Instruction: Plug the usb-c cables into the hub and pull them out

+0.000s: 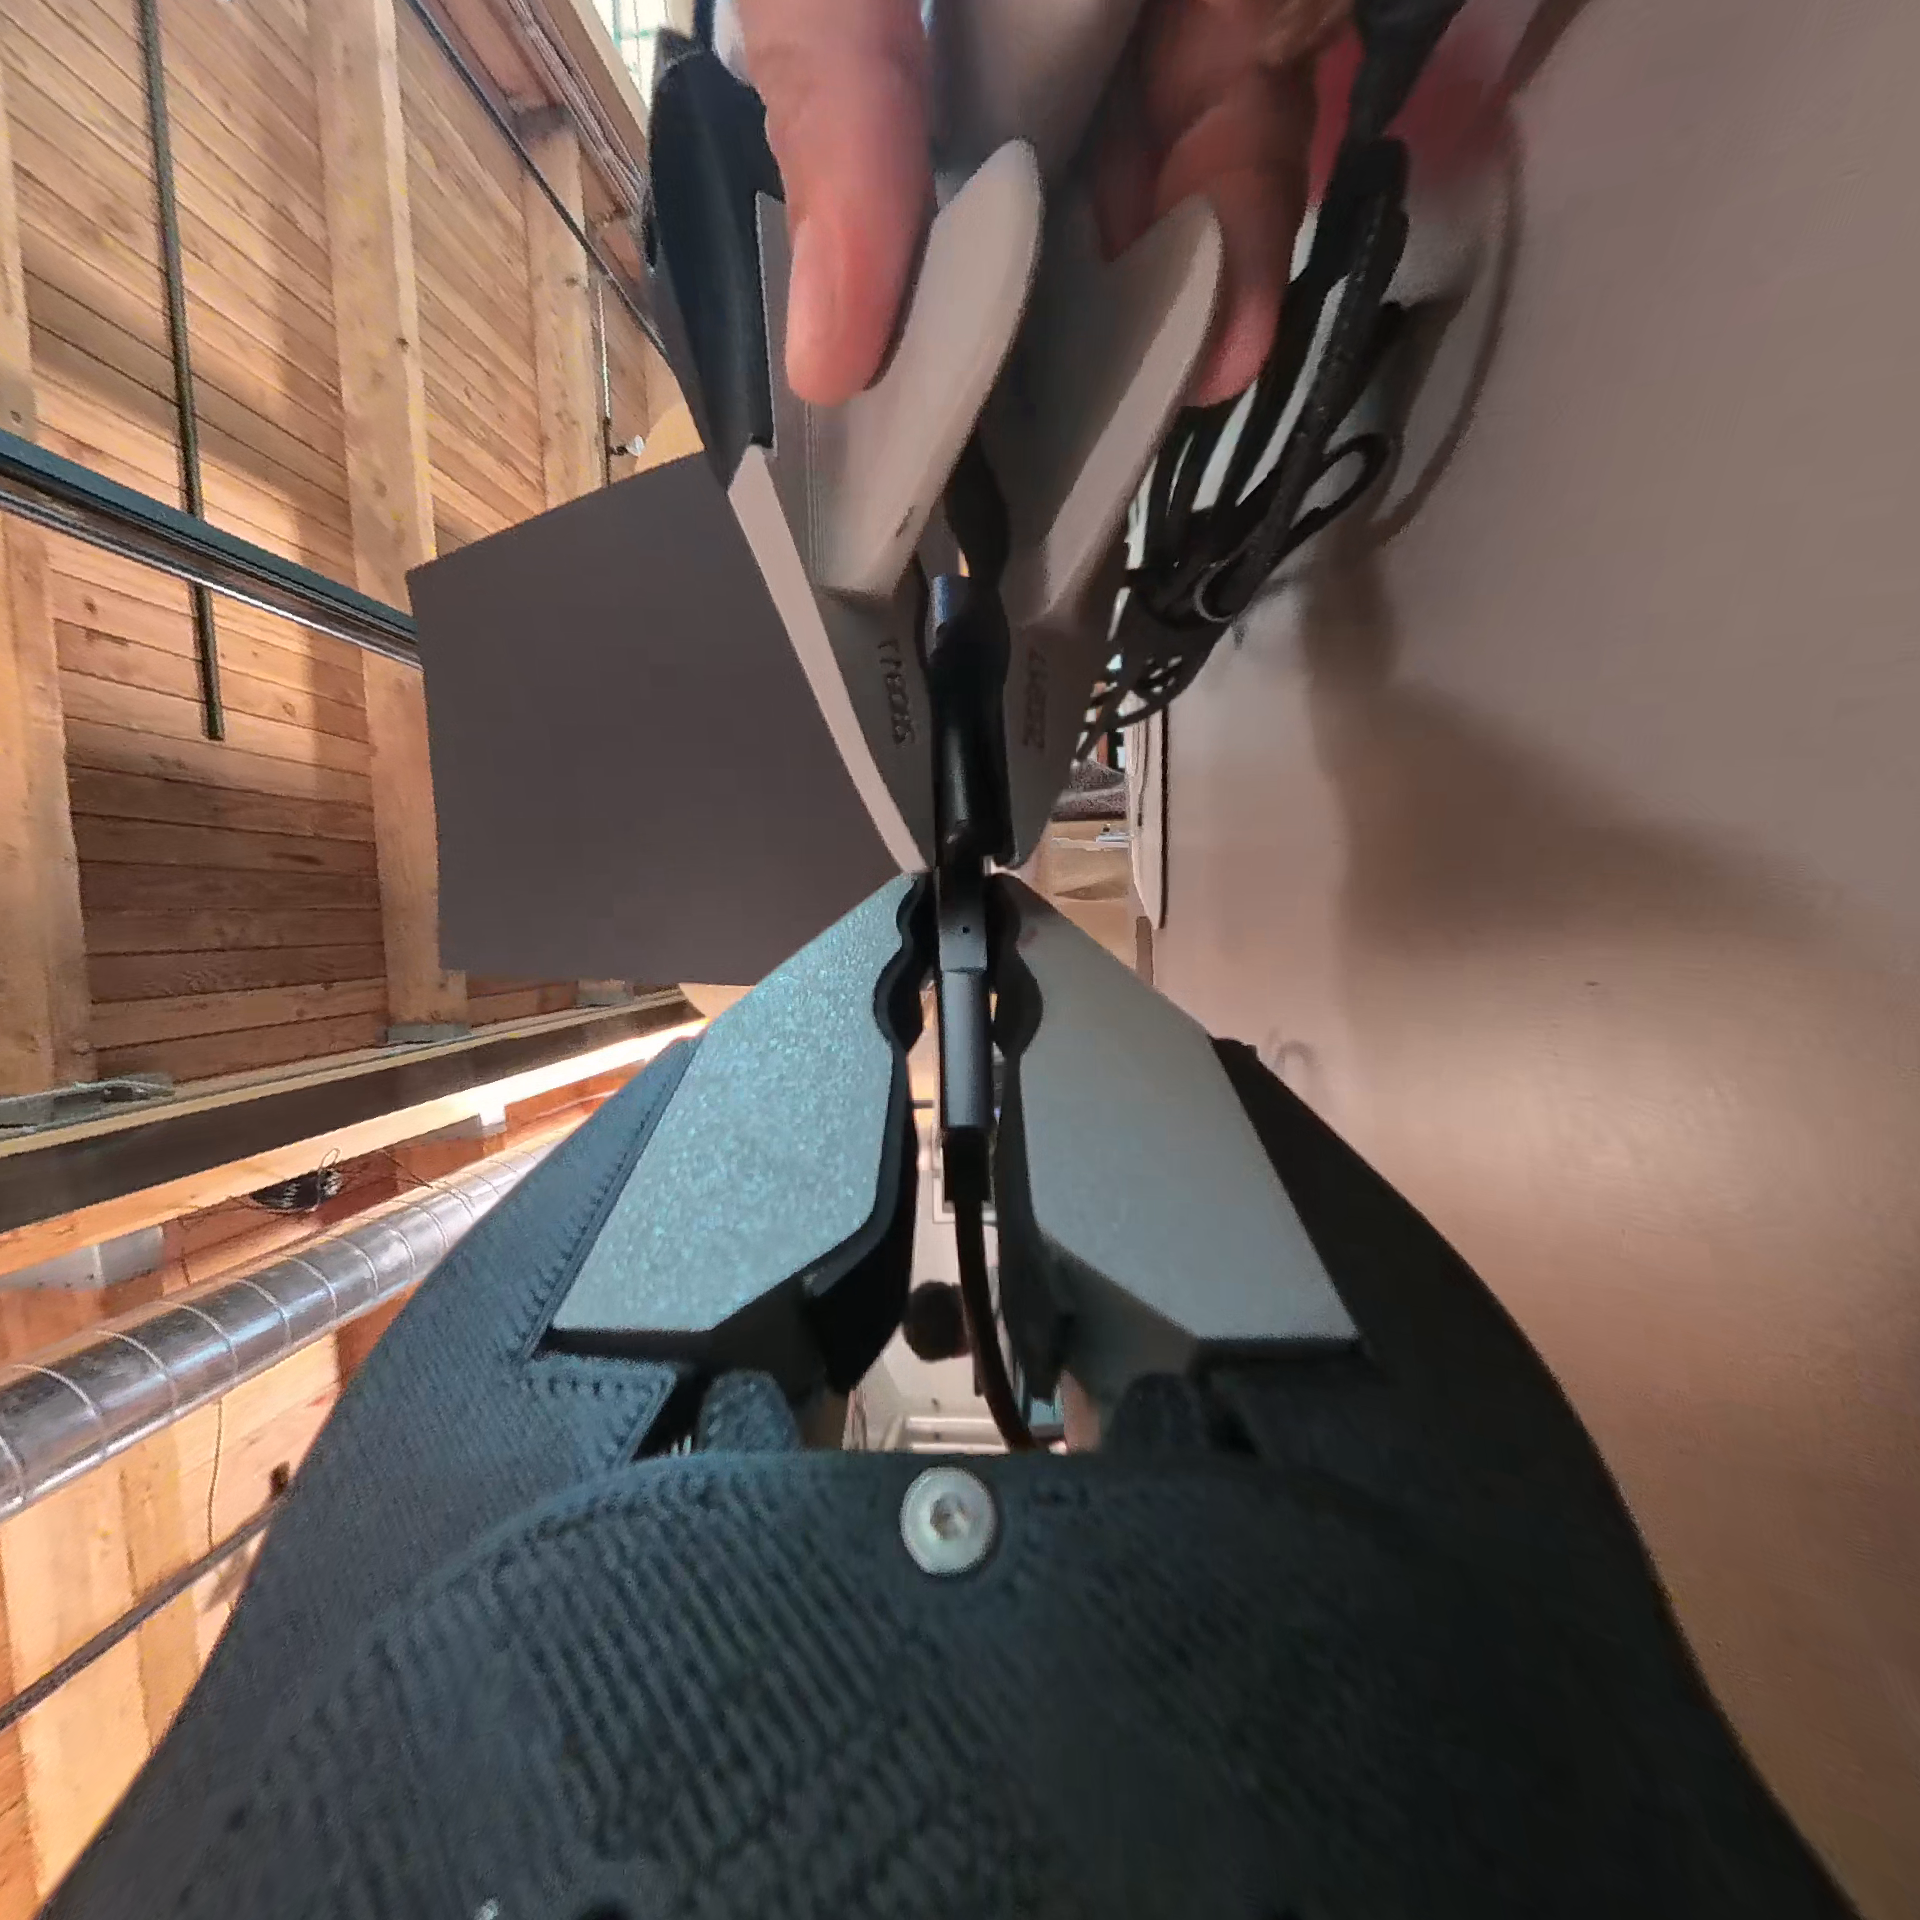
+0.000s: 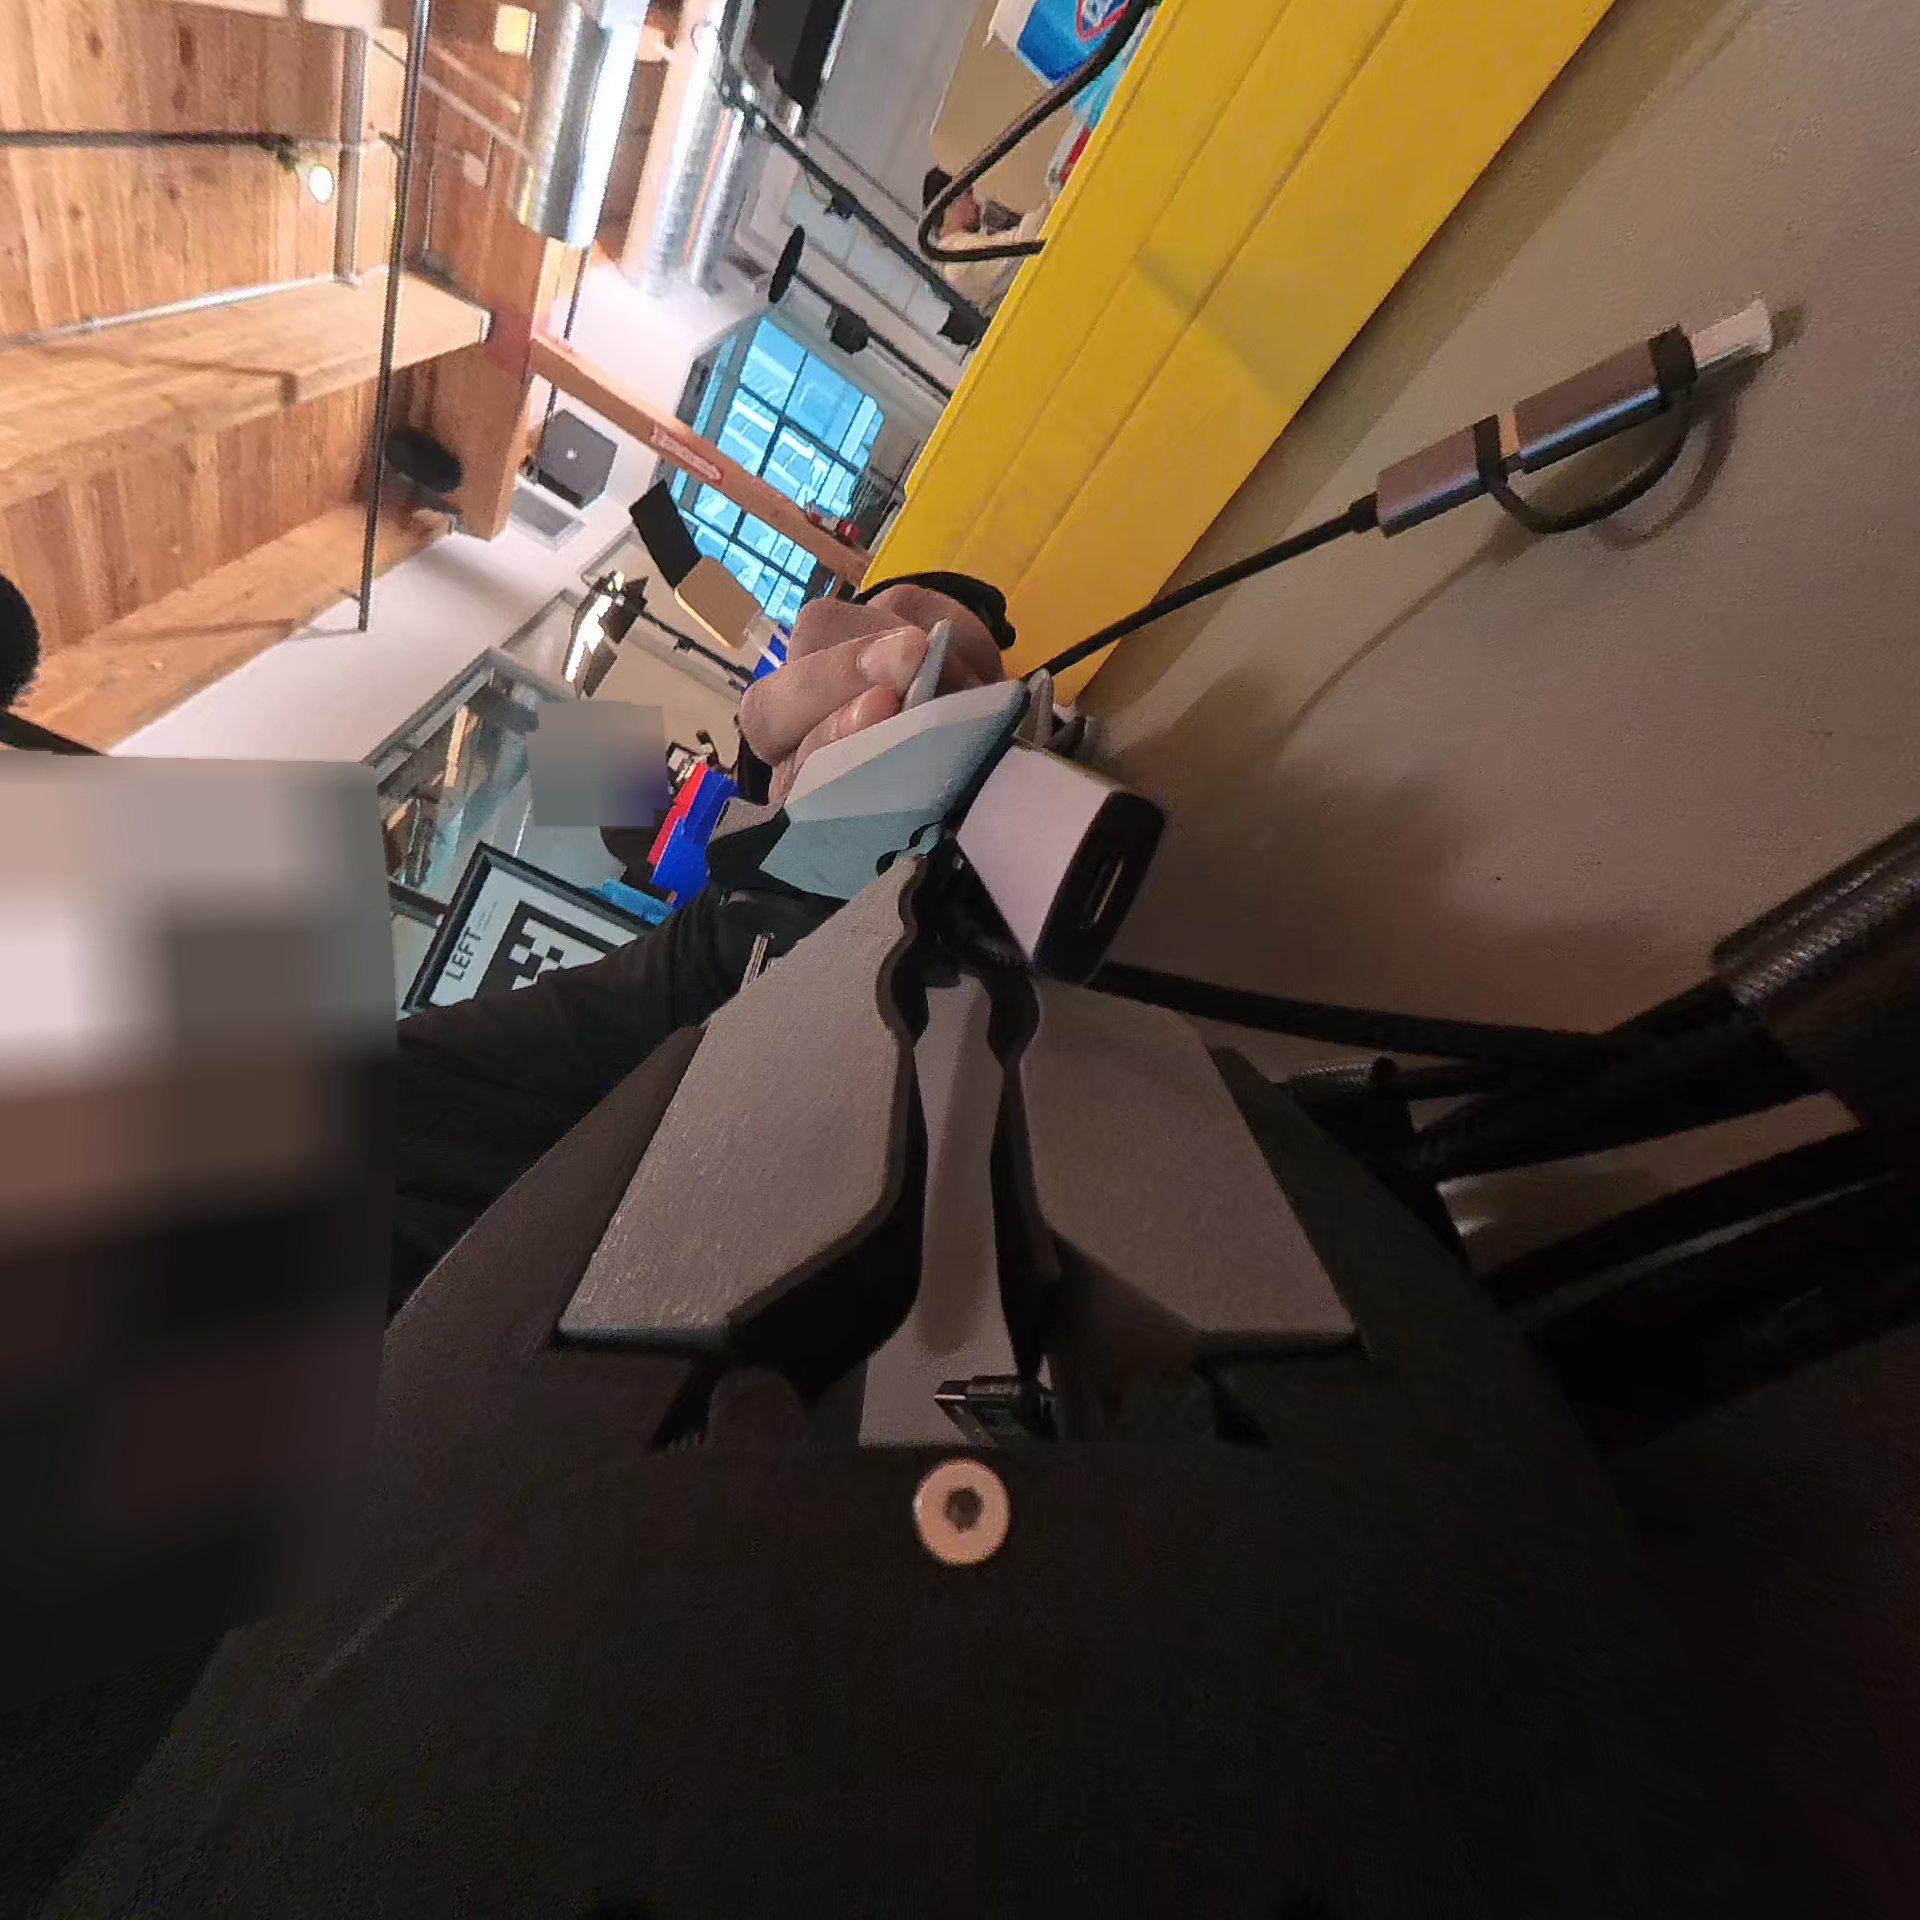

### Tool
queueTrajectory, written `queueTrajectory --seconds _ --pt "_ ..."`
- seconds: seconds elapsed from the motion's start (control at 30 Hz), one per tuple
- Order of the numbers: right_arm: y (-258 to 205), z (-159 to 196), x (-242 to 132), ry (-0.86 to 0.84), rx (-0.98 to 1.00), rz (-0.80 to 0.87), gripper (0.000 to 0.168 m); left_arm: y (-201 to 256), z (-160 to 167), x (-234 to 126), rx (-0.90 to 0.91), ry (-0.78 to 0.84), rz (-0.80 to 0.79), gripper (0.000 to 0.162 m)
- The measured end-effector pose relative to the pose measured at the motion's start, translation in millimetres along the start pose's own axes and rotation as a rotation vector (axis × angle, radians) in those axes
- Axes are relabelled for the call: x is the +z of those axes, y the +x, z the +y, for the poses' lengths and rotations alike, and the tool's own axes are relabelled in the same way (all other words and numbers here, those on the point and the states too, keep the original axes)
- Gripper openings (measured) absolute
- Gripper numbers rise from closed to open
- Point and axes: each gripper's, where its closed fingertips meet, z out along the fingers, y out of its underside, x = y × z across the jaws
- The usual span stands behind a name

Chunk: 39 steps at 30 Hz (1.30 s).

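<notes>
In the left wrist view my left gripper (image 1: 961,896) is shut on a dark USB-C plug (image 1: 961,1039); its cable (image 1: 977,1299) trails back toward the camera. The right gripper (image 1: 971,850), held by a hand (image 1: 852,208), faces it tip to tip and is shut on the hub, seen edge-on as a dark strip (image 1: 971,727). The plug's tip meets the hub's edge between the fingertips. In the right wrist view my right gripper (image 2: 961,940) is shut on the flat grey hub (image 2: 951,1164). The left gripper (image 2: 920,836) shows just beyond.
A silver block with a dark port face (image 2: 1060,862) and black braided cables (image 2: 1455,1029) lie on the beige table (image 2: 1558,727). A cable with grey connectors (image 2: 1538,436) lies farther off. A yellow panel (image 2: 1195,312) borders the table. Looped black cables (image 1: 1247,520) hang by the right gripper. The grippers' ends are close to 4 cm from one another.
</notes>
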Motion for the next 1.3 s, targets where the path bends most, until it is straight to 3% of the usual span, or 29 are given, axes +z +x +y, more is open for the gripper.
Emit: queueTrajectory --seconds 0.27,0.57,0.63,0.67,0.87,1.0,1.1,1.3 --pt "-6.9 10.7 -2.0 -0.089 0.003 -0.062 0.004 -2.9 -10.5 -7.2 0.024 0.08 -0.017 0.007" --pt "-1.9 -11.0 3.2 0.058 -0.104 0.035 0.011 -7.8 6.4 -0.6 -0.009 -0.03 -0.021 0.007" --pt "-1.2 -6.5 2.4 0.031 -0.195 0.106 0.013 -9.5 12.5 0.3 -0.035 -0.055 -0.02 0.007" --pt "-0.7 -3.8 1.0 0.013 -0.245 0.144 0.006 -9.7 16.8 0.9 -0.044 -0.07 -0.017 0.007" --pt "-5.3 -11.9 -5.4 0.013 -0.582 0.375 0.028 -10.2 22.4 2.5 -0.084 -0.096 -0.011 0.007" --pt "-8.3 -15.3 -8.1 -0.01 -0.865 0.56 0.023 -4.4 30.6 4.9 -0.148 -0.127 0.034 0.007" --pt "-0.3 -22.0 -11.1 -0.038 -1.083 0.768 0.029 4.9 33.5 7.1 -0.212 -0.143 0.1 0.007" --pt "14.6 -25.6 -9.1 -0.168 -1.38 1.035 0.023 14.7 28.9 7.1 -0.371 -0.135 0.207 0.007"
